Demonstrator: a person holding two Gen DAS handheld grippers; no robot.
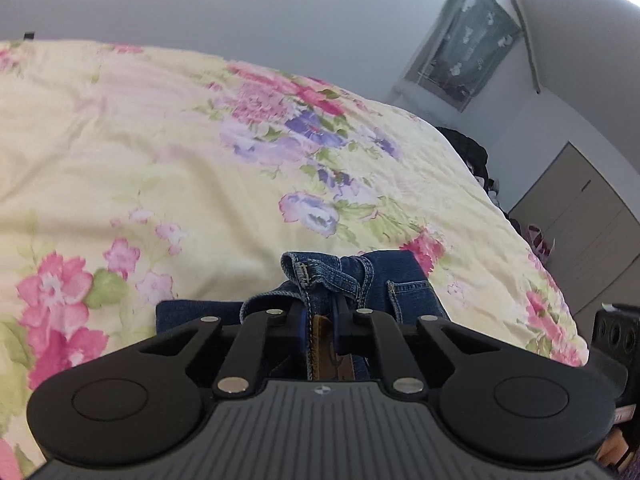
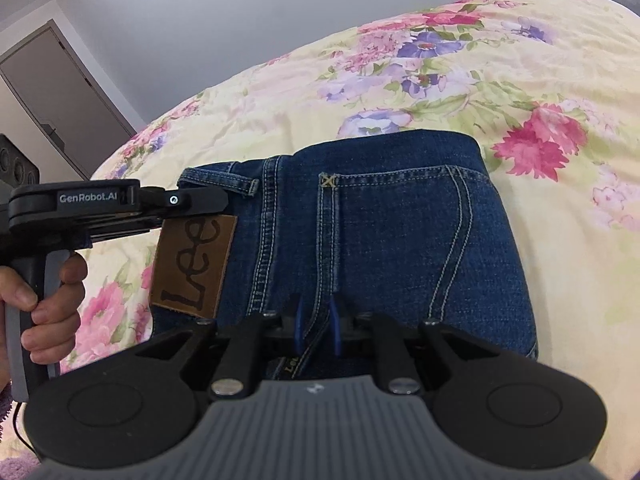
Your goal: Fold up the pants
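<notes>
1. Left wrist view: the left gripper (image 1: 320,316) has its jaws pinched together on the waistband of the jeans (image 1: 384,280), with denim and a sliver of the brown leather patch (image 1: 322,334) caught between them. A belt loop (image 1: 304,272) stands up just ahead of the fingers. The jeans lie at the near edge of the floral bedspread (image 1: 160,160), most of which stretches bare beyond them.

2. Right wrist view: the right gripper (image 2: 316,328) is clamped on the near edge of the same jeans, a ridge of seam between its blue pads (image 2: 334,330). The garment shows as a compact rectangle, back pocket (image 2: 404,232) up, with no legs trailing anywhere in view (so they seem already folded under). The left gripper comes in from the side at the waistband corner above the patch, held by the person's hand (image 2: 44,300).

3. Progress, as a judgement: the folding looks nearly finished. What remains is probably a last fold or squaring up, then letting go with both grippers.
</notes>
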